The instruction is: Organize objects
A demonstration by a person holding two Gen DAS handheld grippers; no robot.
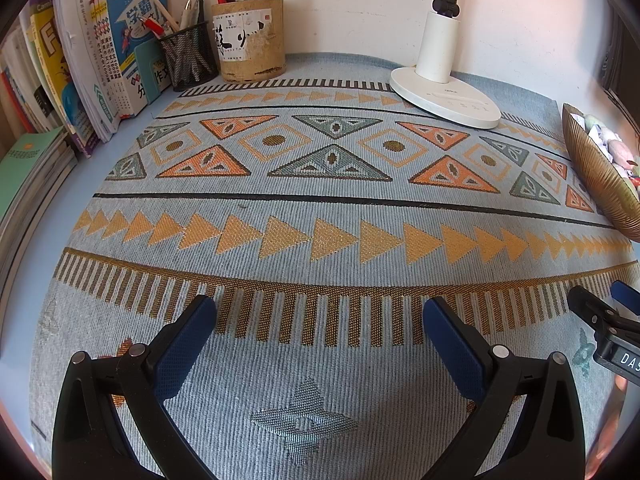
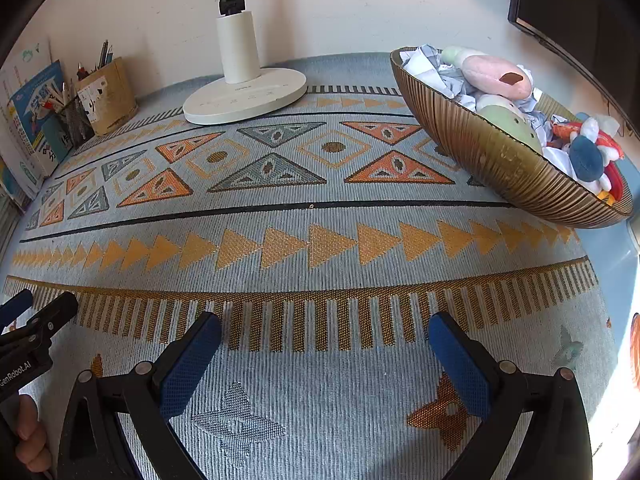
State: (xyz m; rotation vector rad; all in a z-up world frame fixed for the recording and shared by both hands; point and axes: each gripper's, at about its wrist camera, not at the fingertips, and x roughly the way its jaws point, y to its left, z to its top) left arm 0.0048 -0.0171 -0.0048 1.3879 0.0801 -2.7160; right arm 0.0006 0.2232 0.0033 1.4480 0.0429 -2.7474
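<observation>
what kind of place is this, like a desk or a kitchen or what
Most likely a home study desk, perhaps a child's. Upright books line the left edge, pen holders stand at the back wall, and a white desk lamp sits on the woven mat. A bowl holds soft toys.

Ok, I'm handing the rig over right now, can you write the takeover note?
Left gripper: open, empty, above the woven mat.
Right gripper: open, empty, beside it over the same mat.
Ribbed bowl at the right holds plush toys and crumpled paper.
Pens stand in the mesh cup and round holder; books at the left; lamp base at the back.
Done: nothing loose lies on the mat in view. What is left cannot be told from here.
</observation>
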